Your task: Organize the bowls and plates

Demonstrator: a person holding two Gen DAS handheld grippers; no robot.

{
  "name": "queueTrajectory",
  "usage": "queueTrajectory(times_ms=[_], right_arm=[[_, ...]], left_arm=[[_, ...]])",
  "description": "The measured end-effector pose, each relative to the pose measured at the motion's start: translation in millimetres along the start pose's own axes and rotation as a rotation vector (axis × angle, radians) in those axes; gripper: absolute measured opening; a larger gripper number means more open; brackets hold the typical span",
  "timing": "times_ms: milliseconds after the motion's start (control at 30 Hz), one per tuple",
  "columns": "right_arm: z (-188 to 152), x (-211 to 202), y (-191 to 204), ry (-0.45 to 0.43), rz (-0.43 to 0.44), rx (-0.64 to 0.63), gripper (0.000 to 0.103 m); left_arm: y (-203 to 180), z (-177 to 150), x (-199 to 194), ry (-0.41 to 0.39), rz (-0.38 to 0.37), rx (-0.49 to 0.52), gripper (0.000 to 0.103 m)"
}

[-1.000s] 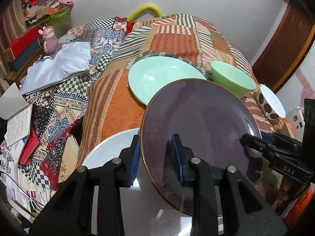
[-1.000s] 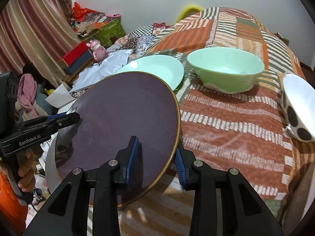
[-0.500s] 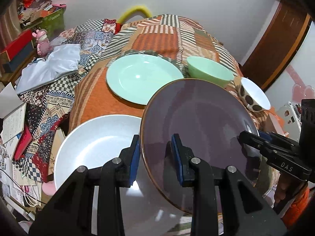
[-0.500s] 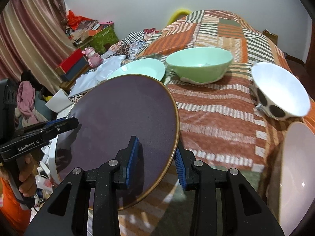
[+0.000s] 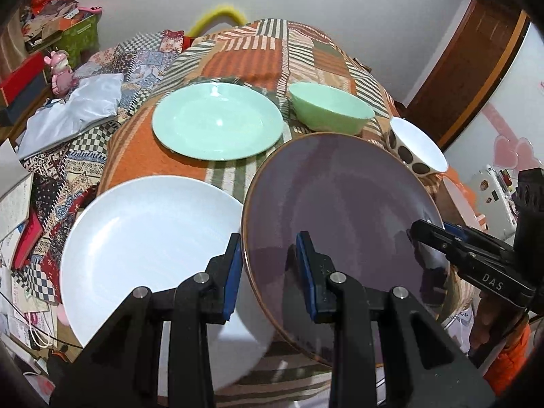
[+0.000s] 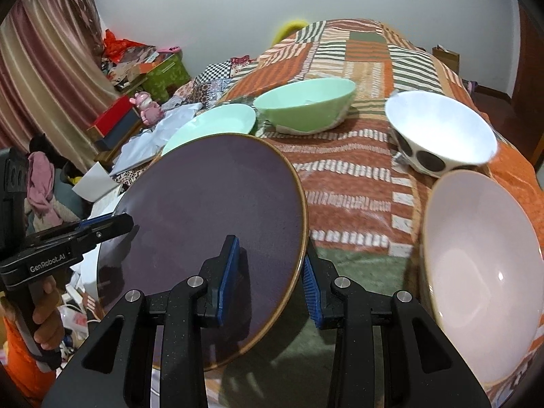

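Note:
A dark purple plate [image 5: 340, 210] with a thin brown rim is held tilted above the bed between both grippers. My left gripper [image 5: 270, 272] is shut on its left edge. My right gripper [image 6: 270, 272] is shut on its right edge; the plate [image 6: 210, 217] fills the left of that view. A white plate [image 5: 146, 248] lies below and left of the purple one. A mint plate [image 5: 217, 120], a mint bowl [image 5: 329, 108] and a white bowl with dark spots [image 5: 416, 148] sit farther back. A pale pink bowl [image 6: 476, 258] sits near right.
The dishes rest on a bed with an orange and green patchwork cover [image 6: 357, 176]. Left of the bed lie a checked cloth, a grey sheet [image 5: 74, 105], books and boxes. A pink toy [image 5: 61, 71] stands there. A wooden door [image 5: 476, 68] is at the right.
Both grippers have pulled back with the purple plate. The white plate and the pale pink bowl have come into fuller view. The grips have not changed.

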State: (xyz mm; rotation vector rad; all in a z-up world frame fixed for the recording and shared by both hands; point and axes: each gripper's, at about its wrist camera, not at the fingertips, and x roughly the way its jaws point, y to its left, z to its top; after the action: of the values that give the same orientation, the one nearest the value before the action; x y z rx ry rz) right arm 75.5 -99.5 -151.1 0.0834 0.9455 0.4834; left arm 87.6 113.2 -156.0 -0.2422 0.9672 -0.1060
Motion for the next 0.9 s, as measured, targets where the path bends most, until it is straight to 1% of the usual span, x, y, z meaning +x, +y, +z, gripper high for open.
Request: queueTrajectory(times_ms=[400, 633, 900], right_arm=[[-22.1, 3.4, -17.5, 0.039, -0.031, 0.056, 0.032], [-24.0, 3.6, -23.0, 0.021, -0.060, 0.084, 0.032], [-25.3, 7.1, -24.8, 0.009, -0.089, 0.098, 0.032]], left_arm=[[-10.4, -12.5, 23.4, 0.060, -0.011, 0.001, 0.030], [-14.2, -14.0, 40.5, 0.094, -0.012, 0.005, 0.030], [-16.6, -6.1, 46.3, 0.077, -0.006, 0.012, 0.030]])
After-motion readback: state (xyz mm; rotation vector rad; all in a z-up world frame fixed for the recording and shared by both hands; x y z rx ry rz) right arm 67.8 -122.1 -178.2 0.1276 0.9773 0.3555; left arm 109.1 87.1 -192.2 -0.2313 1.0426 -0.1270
